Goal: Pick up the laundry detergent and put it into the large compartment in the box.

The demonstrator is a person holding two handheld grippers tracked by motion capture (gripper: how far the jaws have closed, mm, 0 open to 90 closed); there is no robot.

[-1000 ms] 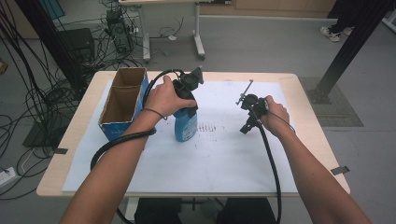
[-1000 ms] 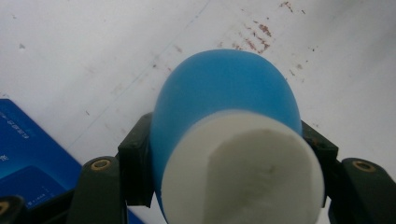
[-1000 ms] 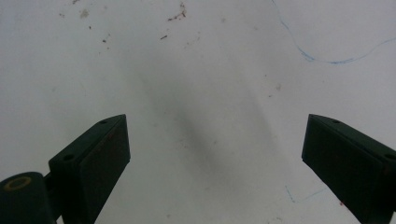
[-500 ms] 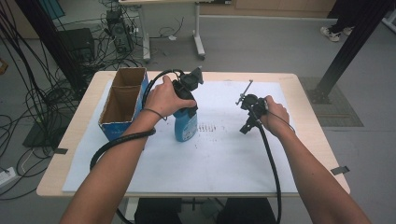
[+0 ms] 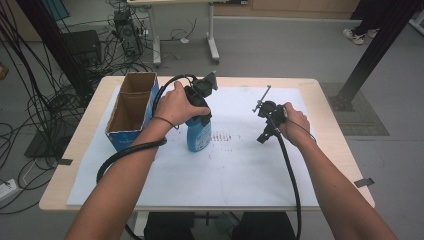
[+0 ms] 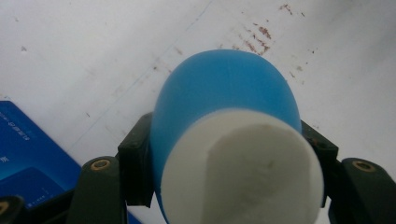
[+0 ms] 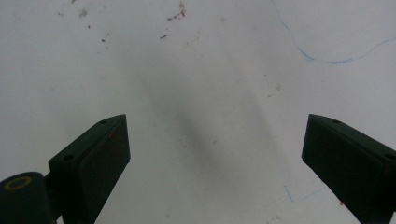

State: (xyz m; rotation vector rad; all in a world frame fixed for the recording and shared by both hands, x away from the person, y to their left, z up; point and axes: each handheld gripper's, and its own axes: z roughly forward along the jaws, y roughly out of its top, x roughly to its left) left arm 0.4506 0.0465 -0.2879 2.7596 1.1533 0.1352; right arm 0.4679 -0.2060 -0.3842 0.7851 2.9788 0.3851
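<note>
Left gripper (image 5: 199,120) jaws clamped, right gripper (image 5: 263,134) jaws wide apart, both forearms outstretched

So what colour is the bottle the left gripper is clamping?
Blue, with a white top end; the bottle shows best in the left gripper view.

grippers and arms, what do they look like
Both grippers, left and right, are black, each trailing a thick black cable. Their jaws are flat black blocks with brass-coloured screws. The forearms are bare, with a thin dark band on the left wrist.
</note>
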